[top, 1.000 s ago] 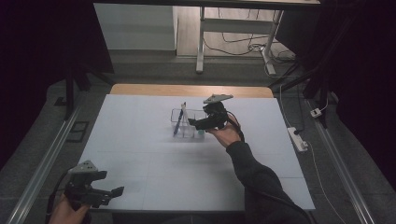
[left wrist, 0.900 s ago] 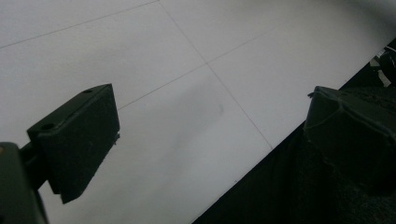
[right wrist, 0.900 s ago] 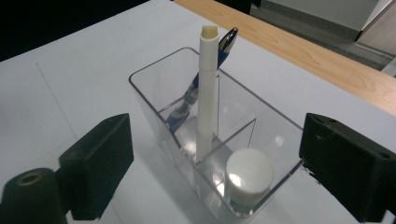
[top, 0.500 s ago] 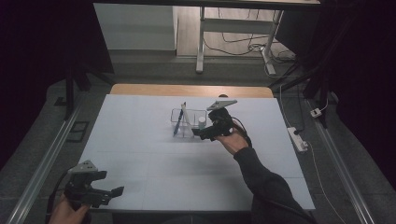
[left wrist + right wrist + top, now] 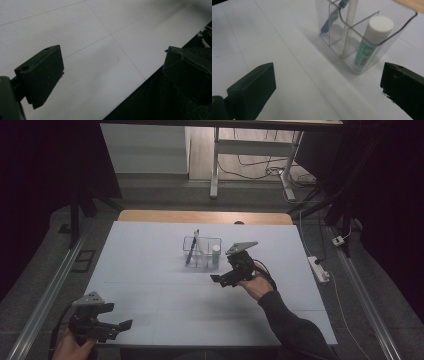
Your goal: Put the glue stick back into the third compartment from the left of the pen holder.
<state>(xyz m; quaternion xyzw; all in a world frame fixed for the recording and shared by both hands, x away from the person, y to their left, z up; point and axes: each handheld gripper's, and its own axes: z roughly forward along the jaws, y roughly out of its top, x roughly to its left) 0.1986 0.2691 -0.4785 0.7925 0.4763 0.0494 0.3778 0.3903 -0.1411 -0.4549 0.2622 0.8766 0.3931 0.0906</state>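
Observation:
A clear plastic organizer (image 5: 209, 241) stands in the middle of the white table (image 5: 150, 270). It holds a blue pen (image 5: 191, 252), a white stick (image 5: 196, 241) and a glue stick (image 5: 215, 254) with a white cap and green label. My right gripper (image 5: 222, 281) hovers just near-right of the organizer; its jaws have just been opening and stand open with nothing between them. In the right gripper view the organizer (image 5: 387, 32), glue stick (image 5: 372, 42), white stick (image 5: 349, 27) and blue pen (image 5: 332, 17) lie ahead of the right gripper (image 5: 327, 92). My left gripper (image 5: 120, 326) is open over the table's near left corner.
In the left gripper view the table's near edge (image 5: 140, 82) runs under the left gripper (image 5: 112, 80). A power strip (image 5: 318, 268) lies off the table's right side. A metal rail (image 5: 50, 290) runs along the left. Desk legs and cables sit beyond the far edge.
My right gripper has drawn back from the organizer toward the near right, its jaws opening wider. The left gripper has stayed in place.

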